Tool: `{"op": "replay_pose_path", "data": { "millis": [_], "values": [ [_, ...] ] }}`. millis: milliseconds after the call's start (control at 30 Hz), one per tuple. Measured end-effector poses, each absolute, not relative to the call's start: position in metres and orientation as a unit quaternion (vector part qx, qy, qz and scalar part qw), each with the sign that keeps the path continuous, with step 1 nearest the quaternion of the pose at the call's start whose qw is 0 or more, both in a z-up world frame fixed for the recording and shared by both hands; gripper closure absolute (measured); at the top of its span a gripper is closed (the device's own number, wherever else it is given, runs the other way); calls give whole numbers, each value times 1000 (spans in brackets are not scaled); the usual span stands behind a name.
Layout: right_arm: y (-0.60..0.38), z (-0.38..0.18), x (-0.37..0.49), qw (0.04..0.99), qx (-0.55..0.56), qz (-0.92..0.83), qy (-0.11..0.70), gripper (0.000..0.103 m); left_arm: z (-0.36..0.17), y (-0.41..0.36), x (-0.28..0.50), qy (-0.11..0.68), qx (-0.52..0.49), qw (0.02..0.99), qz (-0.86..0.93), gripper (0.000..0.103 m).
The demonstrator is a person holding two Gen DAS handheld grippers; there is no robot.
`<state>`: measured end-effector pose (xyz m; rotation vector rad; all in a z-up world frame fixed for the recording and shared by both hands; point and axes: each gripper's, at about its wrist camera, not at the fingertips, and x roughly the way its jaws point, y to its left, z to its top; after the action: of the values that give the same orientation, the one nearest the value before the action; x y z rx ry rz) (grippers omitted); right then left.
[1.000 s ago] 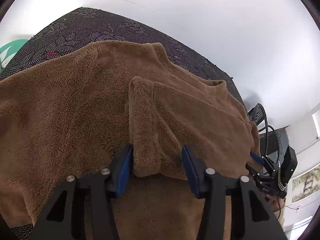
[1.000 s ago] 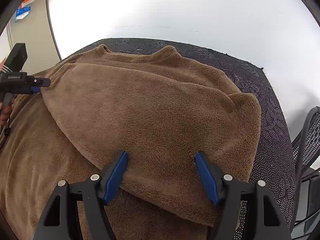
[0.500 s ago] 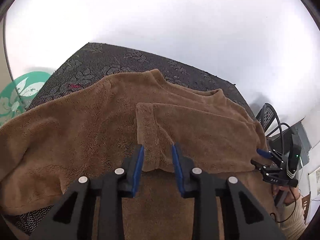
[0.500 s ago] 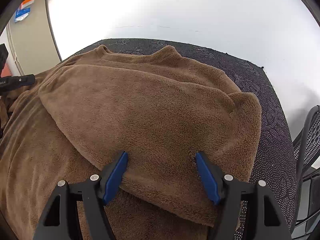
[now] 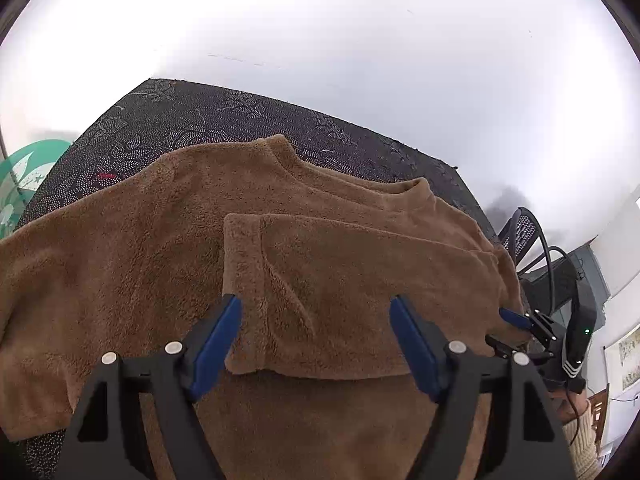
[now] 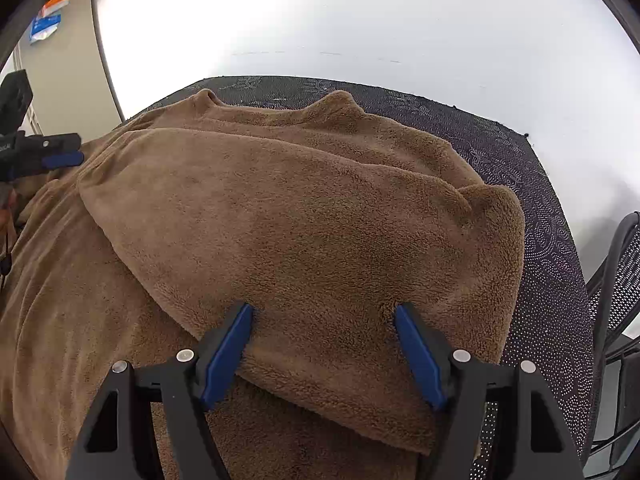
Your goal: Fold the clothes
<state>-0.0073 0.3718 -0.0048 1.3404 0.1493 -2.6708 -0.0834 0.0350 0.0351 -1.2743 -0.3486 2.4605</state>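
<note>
Opening left gripper [image 5: 316,344] fingers, folded sleeve [image 5: 340,292] released since earlier pinch; right gripper [image 6: 324,350] spread, unchanged.

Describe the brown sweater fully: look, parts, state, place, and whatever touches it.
The brown sweater looks like thick, fuzzy fleece. It lies spread on a dark dotted table cover, neckline at the far side. One sleeve is folded across the body, its cuff lying on the chest. The left gripper is opening, its fingers astride that sleeve's end. The right gripper stands open, its blue pads resting against the folded layer without pinching it.
</note>
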Motion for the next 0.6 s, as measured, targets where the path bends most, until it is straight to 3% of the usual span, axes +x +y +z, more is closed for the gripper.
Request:
{"op": "replay_pose_path", "data": {
  "millis": [267, 400, 600],
  "values": [
    [373, -1, -3, 73, 442, -893, 46, 27, 6, 36, -91, -99, -480, 155, 858, 23],
    [376, 8, 12, 61, 436, -897, 36, 27, 7, 26, -89, -120, -483, 162, 852, 23],
    [379, 22, 50, 45, 412, -906, 90, 27, 8, 4, -78, -169, -485, 179, 839, 23]
  ]
}}
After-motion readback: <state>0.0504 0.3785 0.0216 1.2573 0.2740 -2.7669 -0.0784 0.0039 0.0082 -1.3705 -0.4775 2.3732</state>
